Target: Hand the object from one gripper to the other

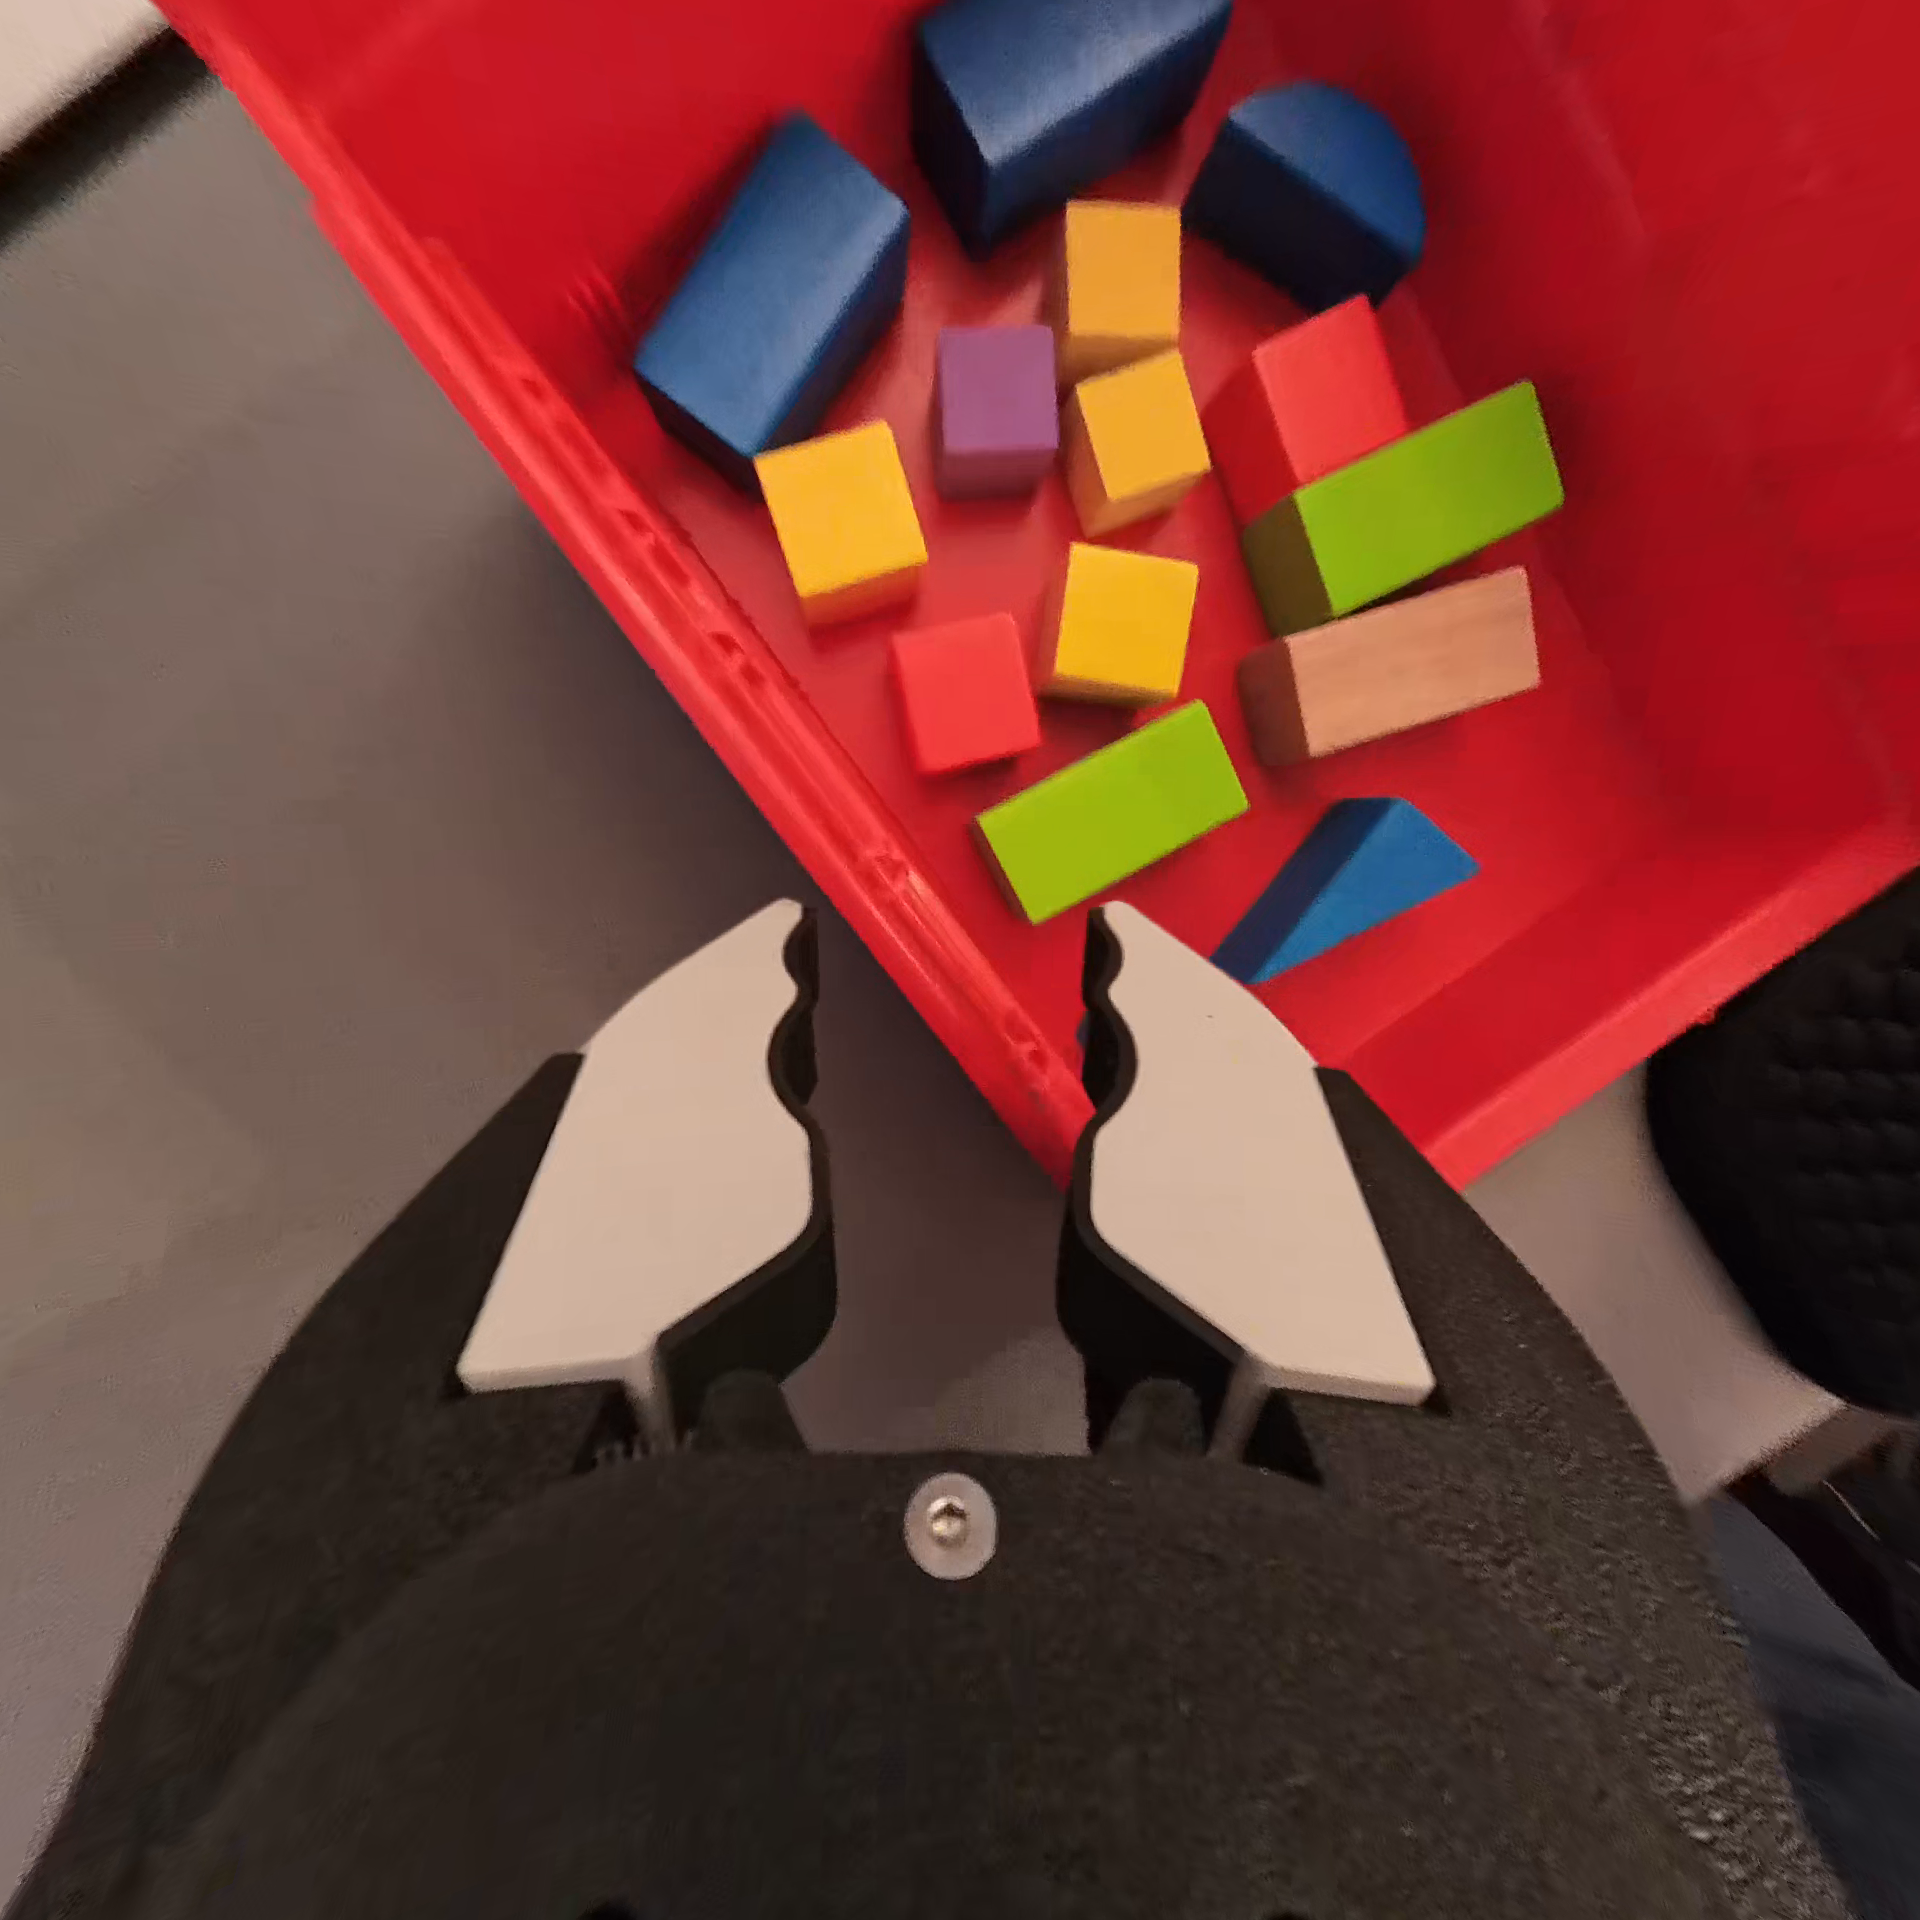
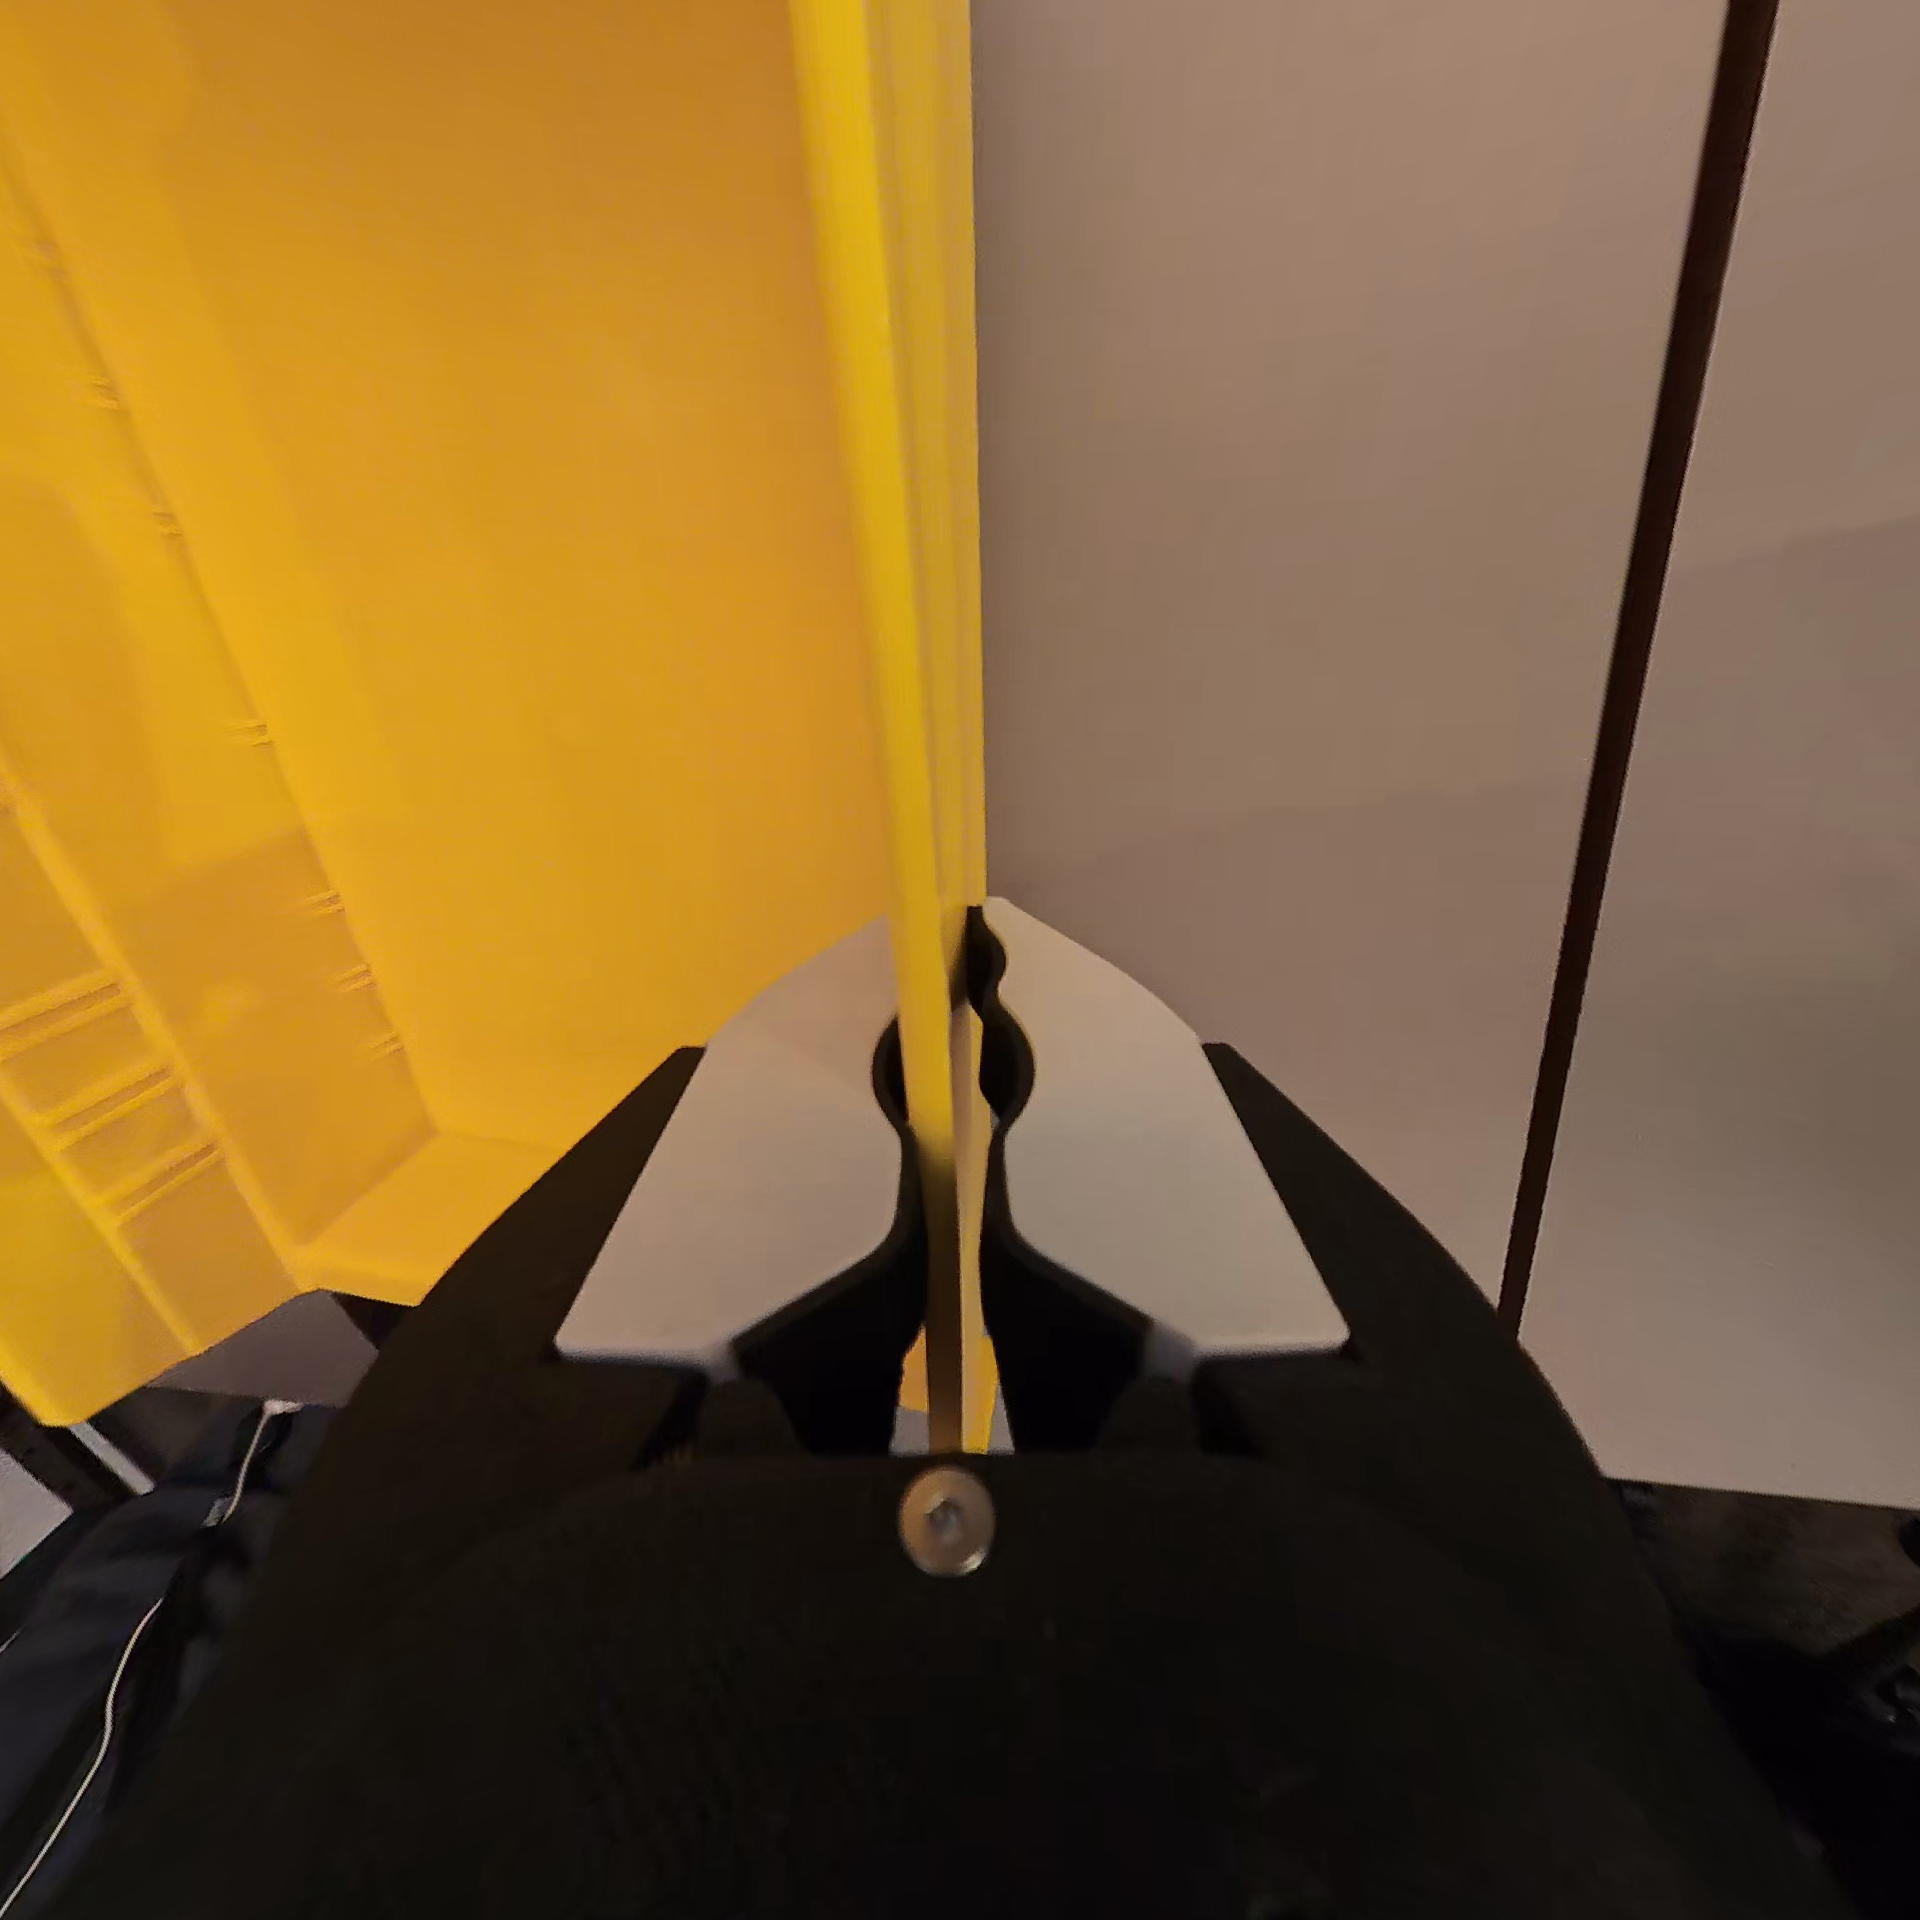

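Two grippers show, one in each wrist view. Right gripper (image 2: 951,920), black textured plastic with pale flat finger plates and wavy black inner pads, is clenched on the thin rim of a smooth yellow plastic bin (image 2: 468,623). That rim runs straight ahead from between the fingers, so the bin's long edge lies along the gripper's own axis, with the ribbed body spreading off to the left of the tongs. To their right lies a pale flat surface (image 2: 1299,520) crossed by a thin dark strip (image 2: 1642,623).

Left gripper (image 1: 948,914) is released, its fingers apart and gripping nothing. Its tips straddle the ridged rim of a red plastic bin (image 1: 727,623), which runs diagonally ahead. Beyond the right finger, inside that bin, lie loose painted wooden blocks: yellow cubes (image 1: 842,520), green bars (image 1: 1112,810), blue wedges and rounded pieces (image 1: 779,291), red blocks (image 1: 961,691), one purple cube (image 1: 995,405) and one bare wood bar (image 1: 1392,665). Left of the tongs is a grey matte surface (image 1: 260,727).
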The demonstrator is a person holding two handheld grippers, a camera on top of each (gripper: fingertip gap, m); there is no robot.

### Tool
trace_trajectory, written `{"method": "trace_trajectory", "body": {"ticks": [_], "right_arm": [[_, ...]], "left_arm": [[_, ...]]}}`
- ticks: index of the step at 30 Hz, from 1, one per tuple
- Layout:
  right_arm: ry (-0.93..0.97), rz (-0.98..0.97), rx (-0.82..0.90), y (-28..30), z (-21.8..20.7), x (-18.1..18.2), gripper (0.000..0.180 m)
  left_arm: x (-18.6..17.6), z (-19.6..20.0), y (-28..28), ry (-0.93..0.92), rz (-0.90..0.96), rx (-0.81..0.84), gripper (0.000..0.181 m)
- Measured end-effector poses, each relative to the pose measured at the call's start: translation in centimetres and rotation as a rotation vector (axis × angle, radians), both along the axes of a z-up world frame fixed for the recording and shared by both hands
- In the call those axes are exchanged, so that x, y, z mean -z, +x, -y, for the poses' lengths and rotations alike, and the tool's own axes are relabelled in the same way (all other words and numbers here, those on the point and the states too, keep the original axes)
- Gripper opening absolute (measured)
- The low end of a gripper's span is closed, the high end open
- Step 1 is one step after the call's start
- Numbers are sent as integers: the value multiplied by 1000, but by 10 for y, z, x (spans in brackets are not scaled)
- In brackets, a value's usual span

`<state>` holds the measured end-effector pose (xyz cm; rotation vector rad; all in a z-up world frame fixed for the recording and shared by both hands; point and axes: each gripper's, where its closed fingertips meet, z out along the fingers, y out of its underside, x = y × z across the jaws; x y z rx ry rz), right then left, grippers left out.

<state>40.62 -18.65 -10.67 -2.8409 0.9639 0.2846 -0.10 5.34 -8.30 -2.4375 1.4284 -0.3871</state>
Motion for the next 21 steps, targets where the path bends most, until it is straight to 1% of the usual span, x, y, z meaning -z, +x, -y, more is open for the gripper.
{"method": "trace_trajectory", "body": {"ticks": [2,4,7,10,12,13,14,17,21], "right_arm": [[-6,3,-8,0,0,4,6],[-9,6,-17,-1,-1,7,5],[-8,2,-26,-3,-4,10,5],[-1,-11,-31,-7,-7,13,5],[3,-21,-36,-11,-10,16,6],[4,-26,-39,-13,-11,18,6],[4,-31,-44,-16,-13,20,6],[23,-33,-57,-23,-19,24,7],[44,-20,-71,-34,-29,26,9]], "left_arm": [[6,5,0,-70,-48,-6,48],[13,9,1,-142,-81,-20,40],[23,10,-1,-211,-152,-40,36],[27,3,-5,-198,-208,-55,27],[29,-10,-9,-156,-231,-72,15],[29,-17,-10,-146,-229,-83,8],[29,-22,-11,-153,-211,-86,6],[29,-29,-17,-213,-160,-88,4],[29,-47,-35,-212,-130,-112,4]]}}
